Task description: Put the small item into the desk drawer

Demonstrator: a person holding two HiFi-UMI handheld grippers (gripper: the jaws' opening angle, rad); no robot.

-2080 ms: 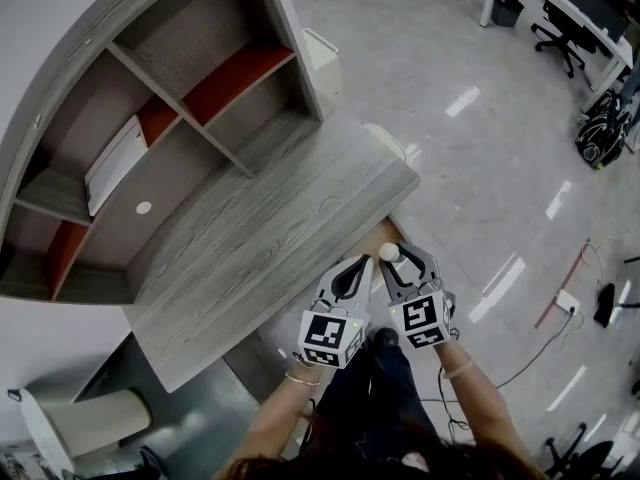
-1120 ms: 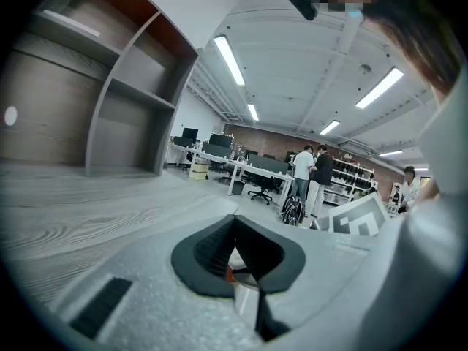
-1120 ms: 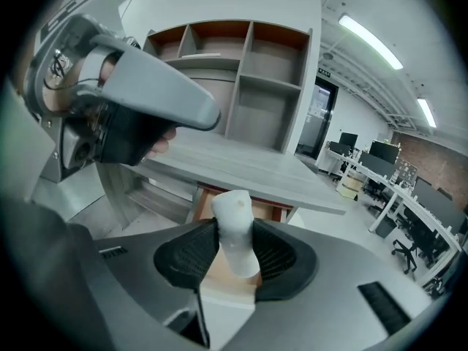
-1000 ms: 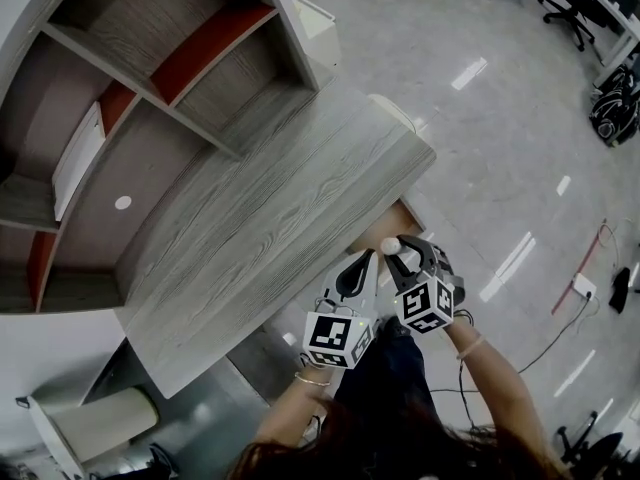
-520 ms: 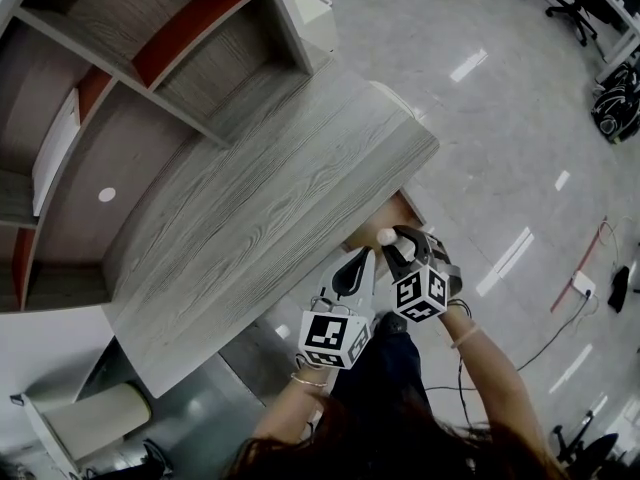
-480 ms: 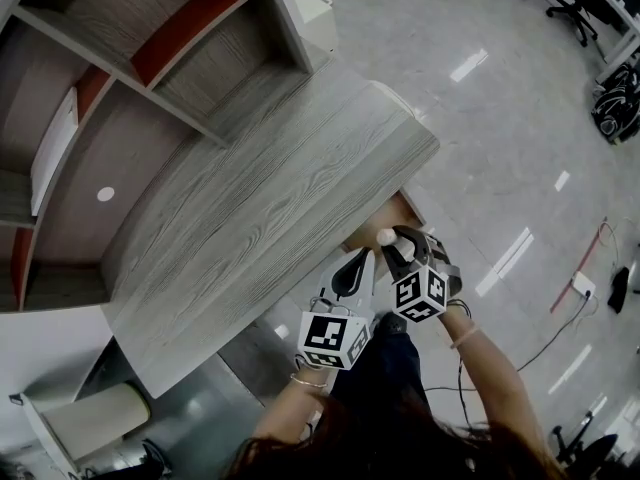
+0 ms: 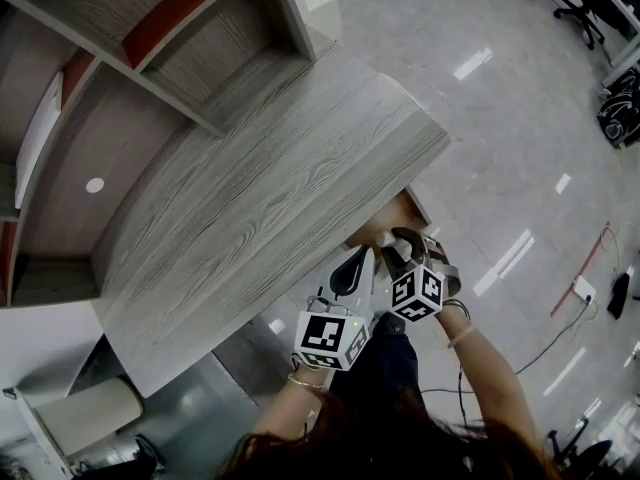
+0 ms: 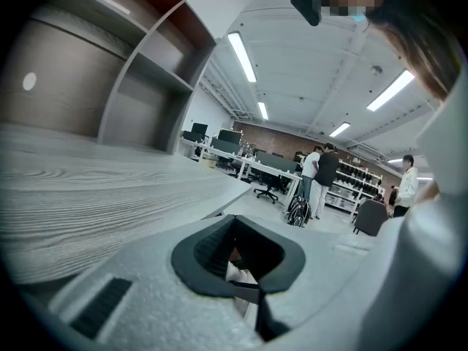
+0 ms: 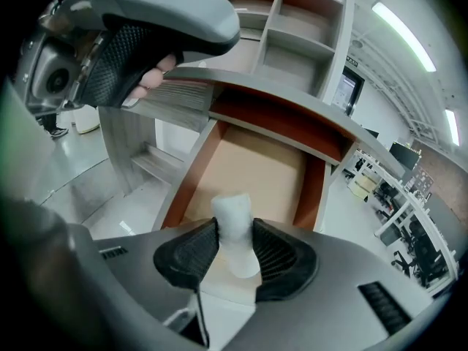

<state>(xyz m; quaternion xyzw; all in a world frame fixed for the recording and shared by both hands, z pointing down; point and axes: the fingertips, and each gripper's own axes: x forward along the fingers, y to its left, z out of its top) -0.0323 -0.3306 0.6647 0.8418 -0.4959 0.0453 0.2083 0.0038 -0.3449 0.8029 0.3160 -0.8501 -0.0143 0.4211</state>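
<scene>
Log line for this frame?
right gripper: shut on white item | white item: above open drawer | left gripper: shut, empty | release: not yet

The drawer [image 9: 256, 168] stands pulled out, its tan floor bare and open from above at the front. The bench [image 7: 250, 198] top overhangs its back part. The left gripper [image 7: 354, 264] hangs near its left wall.
</scene>
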